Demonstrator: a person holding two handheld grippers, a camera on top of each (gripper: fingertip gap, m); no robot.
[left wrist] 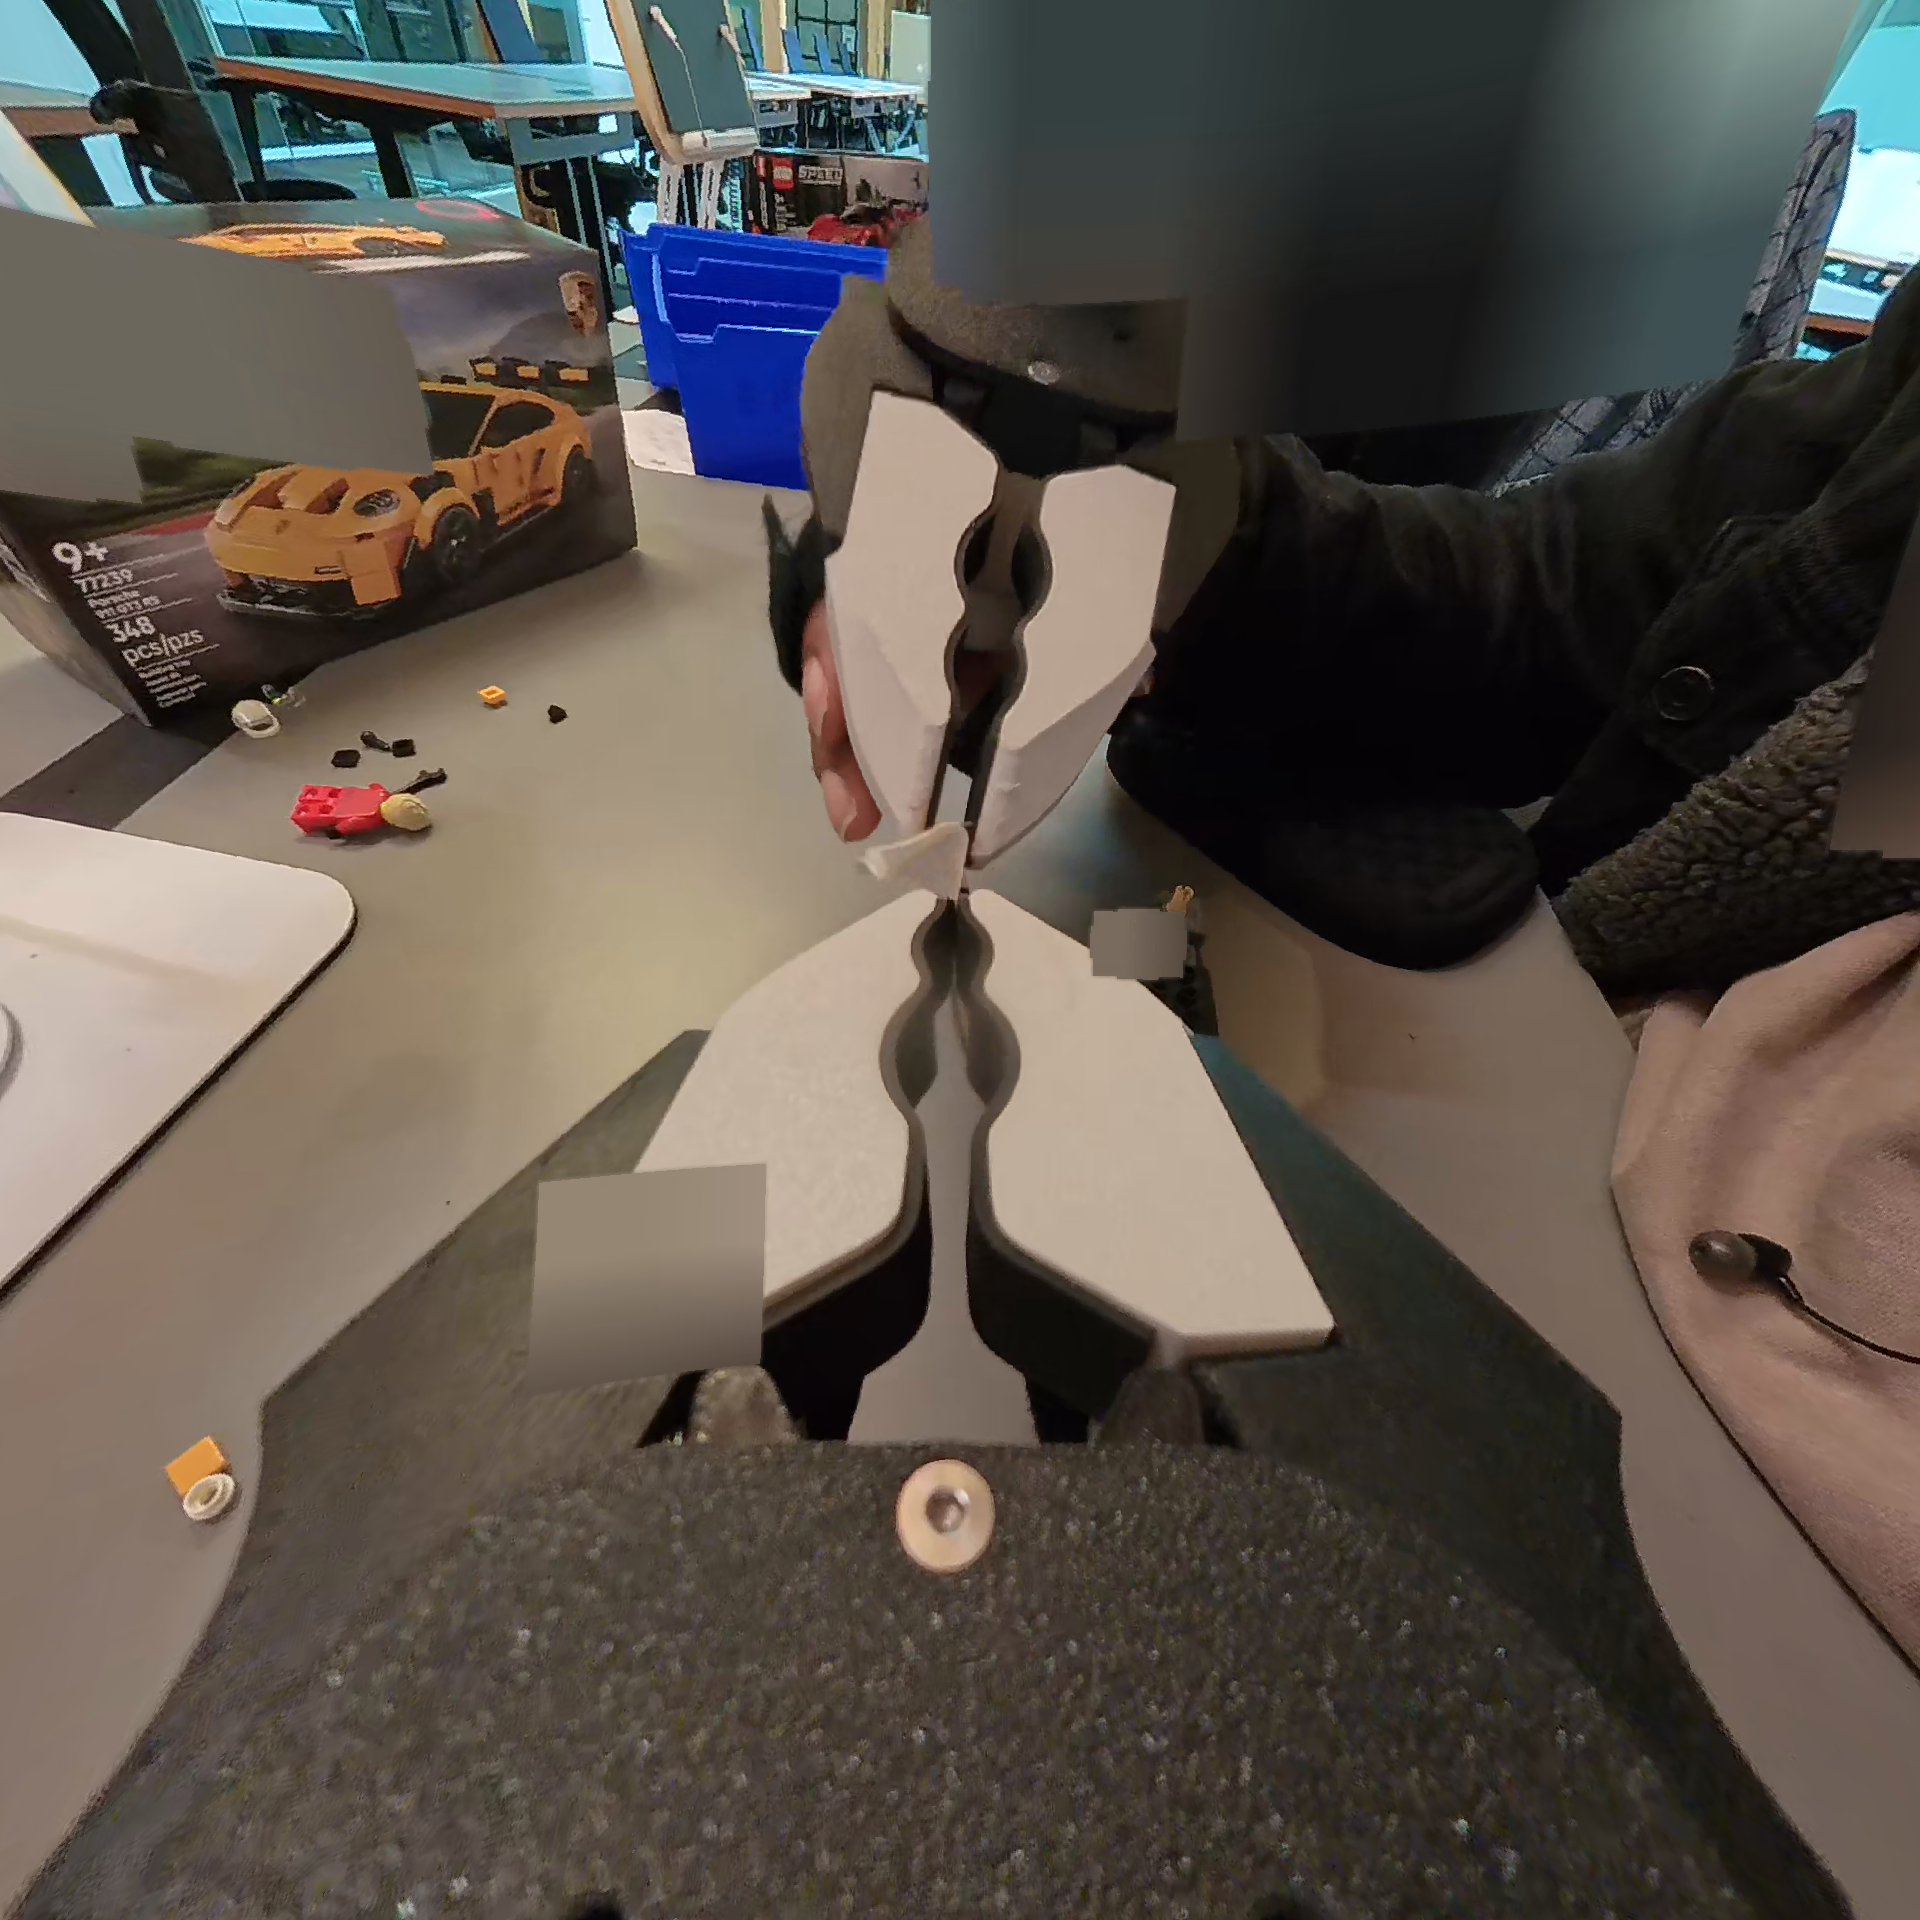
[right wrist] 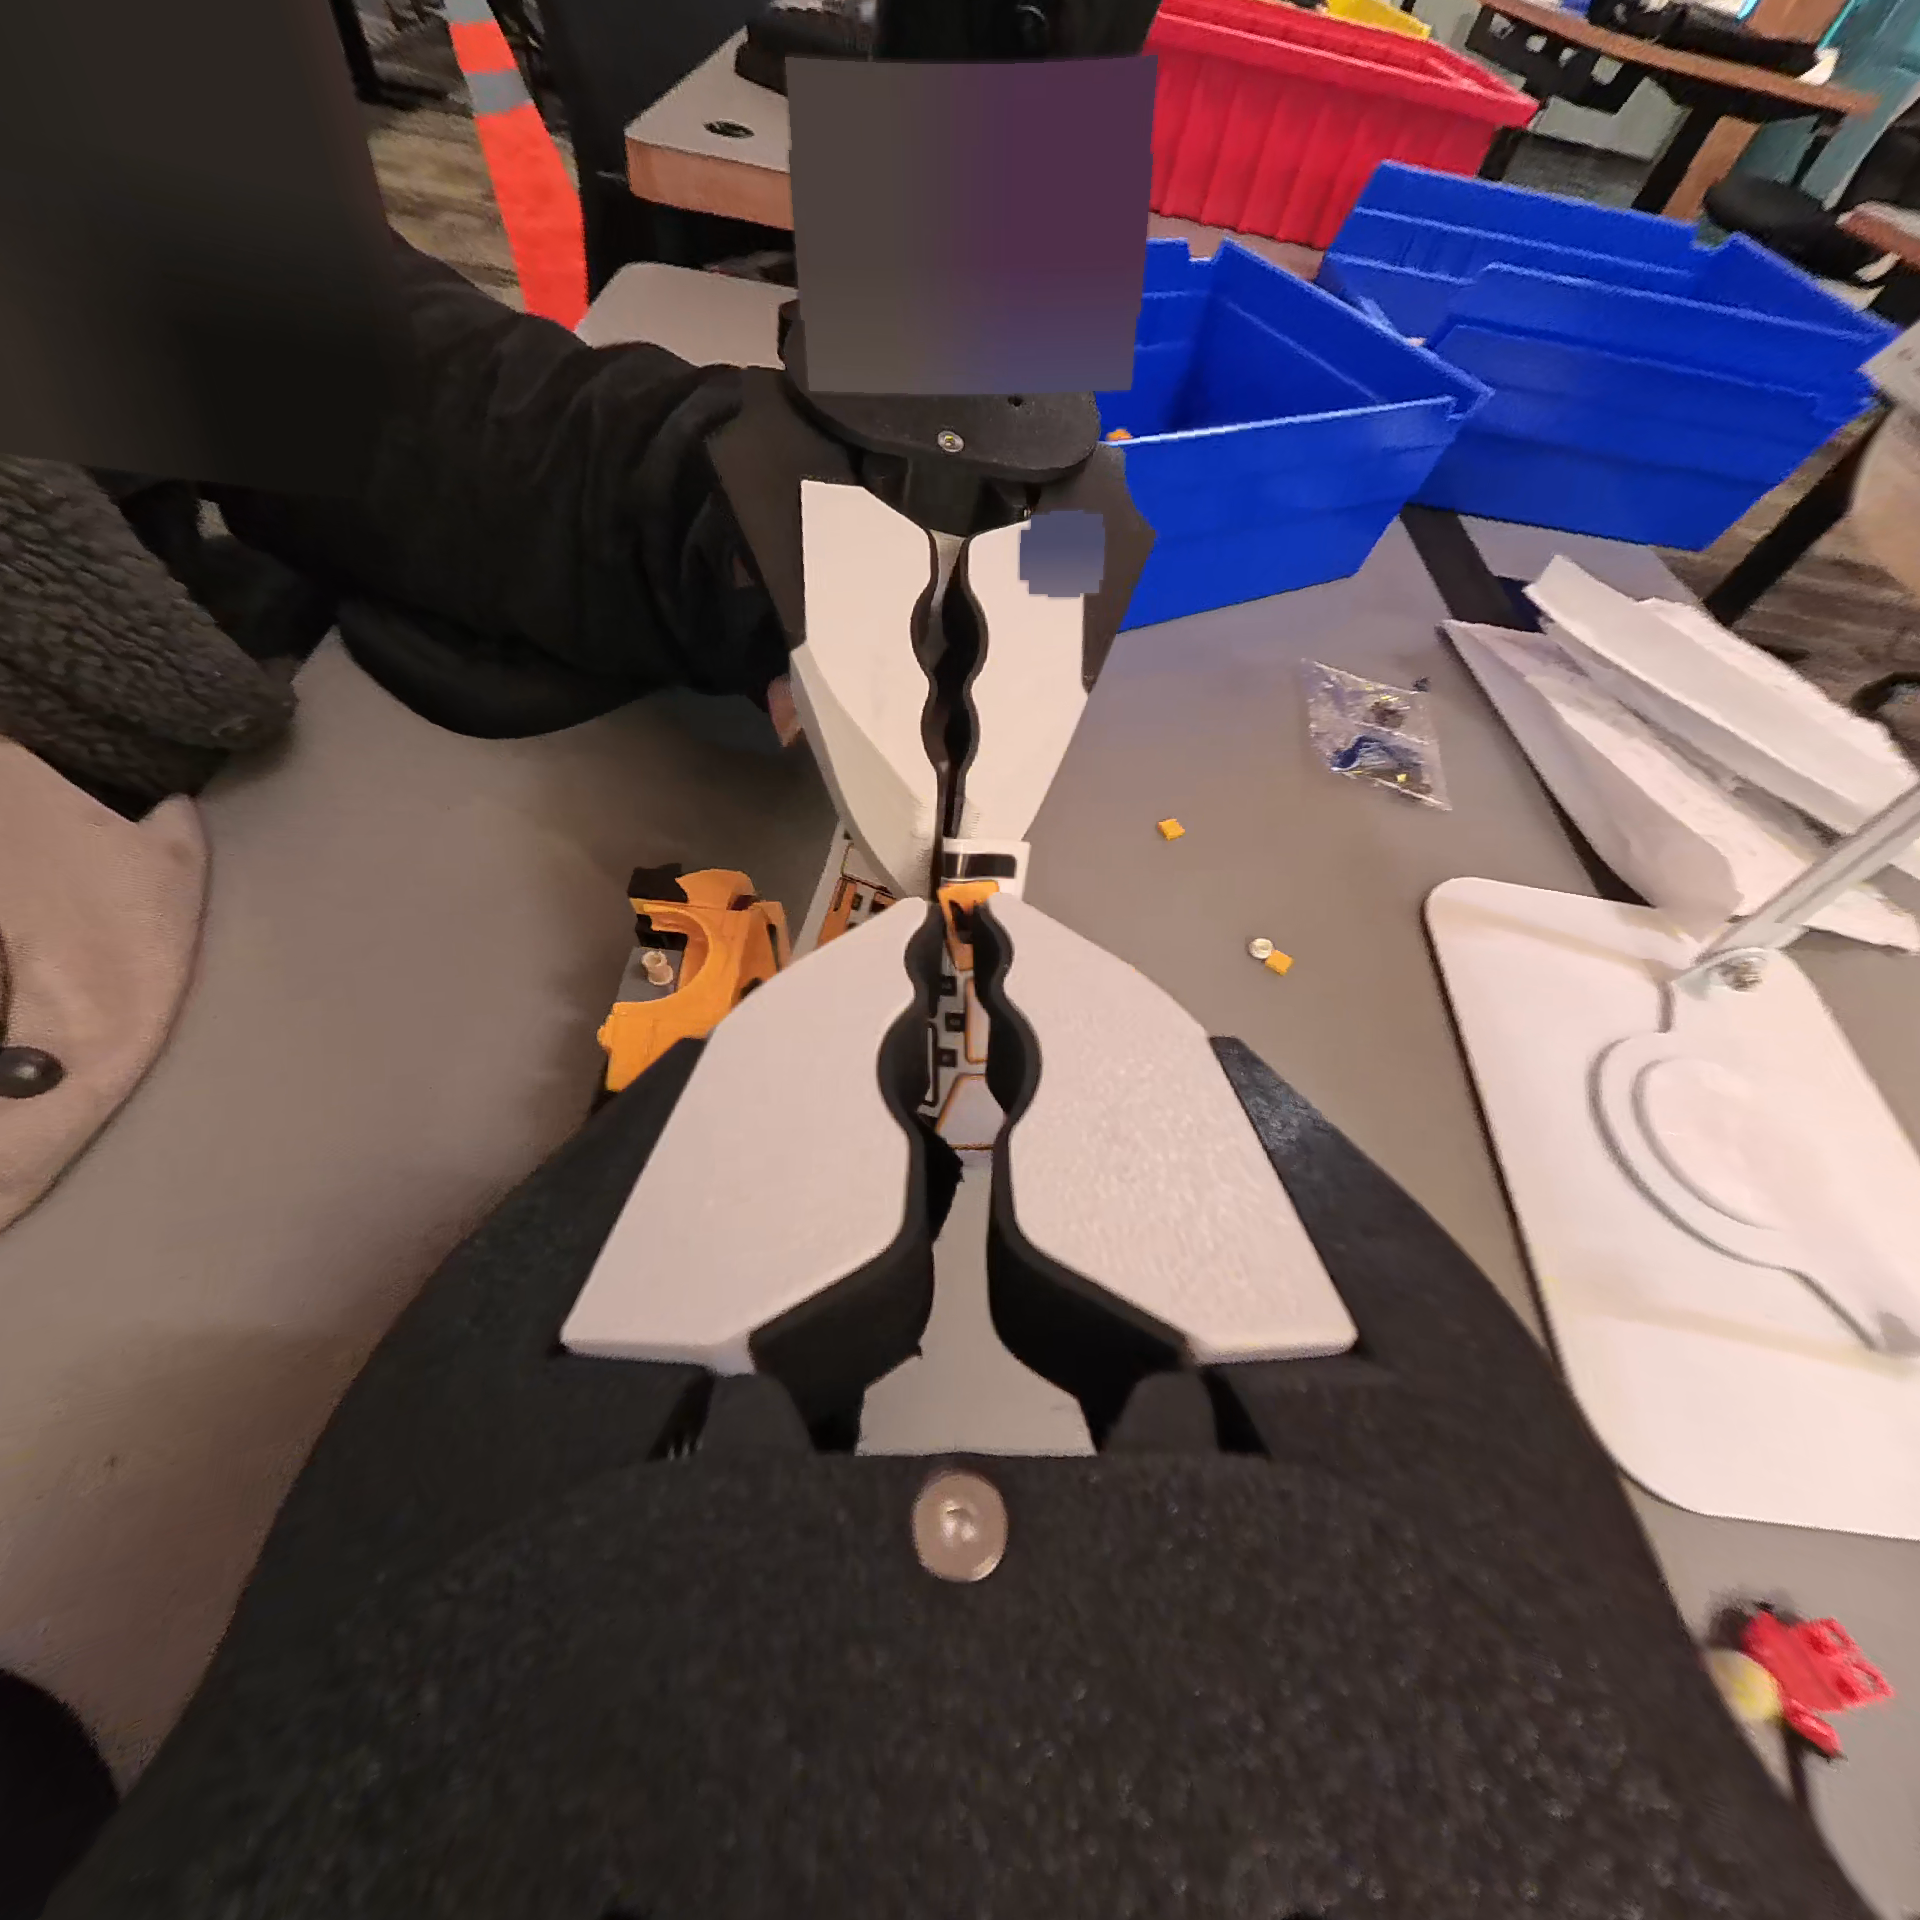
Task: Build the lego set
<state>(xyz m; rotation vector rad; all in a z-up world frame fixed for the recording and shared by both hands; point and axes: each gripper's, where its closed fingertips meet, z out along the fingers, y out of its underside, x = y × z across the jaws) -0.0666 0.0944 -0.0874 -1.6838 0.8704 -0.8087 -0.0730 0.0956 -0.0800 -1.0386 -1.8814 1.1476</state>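
Observation:
My left gripper [left wrist: 951,902] is shut on a white sticker sheet [left wrist: 914,854], which curls up from its tips. In the right wrist view the left gripper [right wrist: 951,831] comes in from the top and the sticker sheet [right wrist: 985,860] shows its orange and black stickers. My right gripper [right wrist: 958,912] meets it tip to tip, and an orange sticker on the sheet lies at its tips. In the left wrist view the right gripper [left wrist: 961,831] shows a narrow slit between its pads. A part-built orange car body [right wrist: 696,966] sits on the grey table [right wrist: 416,935], left of the grippers.
The set's box [left wrist: 312,499] stands at the left, with a red minifigure [left wrist: 353,808] and small loose pieces near it. An orange tile with a white stud [left wrist: 203,1475] lies nearer. Blue bins [right wrist: 1299,468], a parts bag [right wrist: 1371,732], papers [right wrist: 1683,748] and a white stand base [right wrist: 1662,1195] are on the right. The tips of both grippers are at nearly the same place. The right tips stand about 25 cm off the red minifigure [left wrist: 353,808]. The right camera catches it too, in the right wrist view [right wrist: 1797,1660].

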